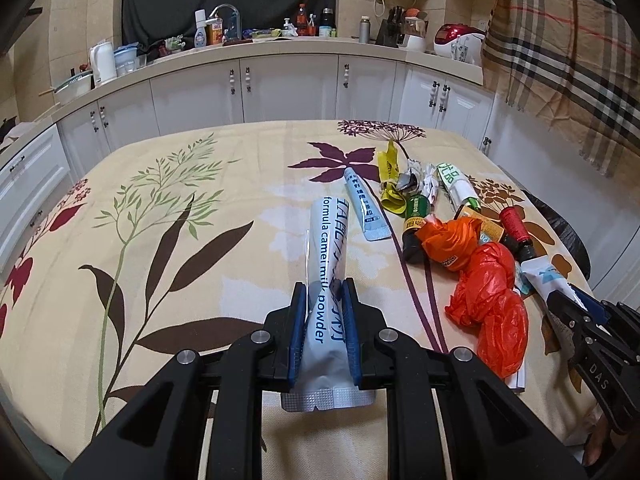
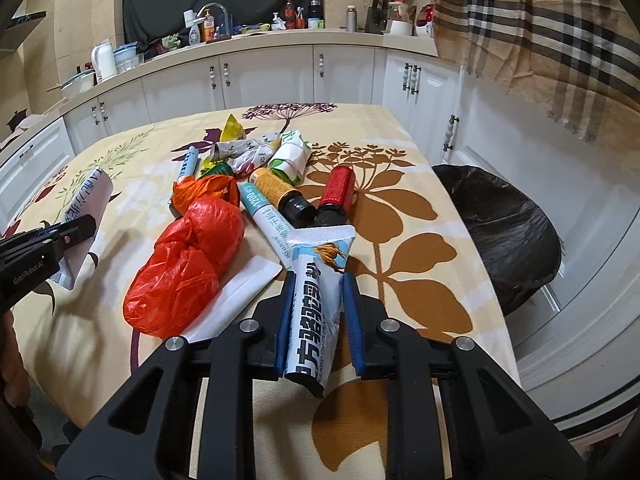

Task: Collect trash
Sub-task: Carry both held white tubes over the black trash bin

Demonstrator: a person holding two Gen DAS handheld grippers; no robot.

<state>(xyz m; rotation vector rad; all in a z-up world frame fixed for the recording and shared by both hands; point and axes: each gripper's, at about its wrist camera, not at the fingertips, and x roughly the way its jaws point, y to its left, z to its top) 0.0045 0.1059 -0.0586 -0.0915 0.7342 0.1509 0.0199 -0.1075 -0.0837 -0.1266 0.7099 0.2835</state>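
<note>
White and blue foil makes up the milk powder sachet clamped between the blue pads of the left hand-held gripper; its long axis runs straight ahead along the fingers, the crimped end hanging back under the jaws and the far end pointing toward the kitchen cabinets. The right hand-held gripper is closed on a second sachet, which likewise lies along the fingers, its sealed end pointing forward at a red-labelled bottle and its other end tilted back below the pads. Both sachets are lifted just above the floral tabletop. Between the two grippers sit the rest of the trash: an orange plastic bag, a pale tube, crumpled wrappers and small dark bottles. Only the right wrist view shows the bin lined with a black bag standing beside the tabletop's right edge. The left wrist view alone shows the bare left half of the cloth.
</note>
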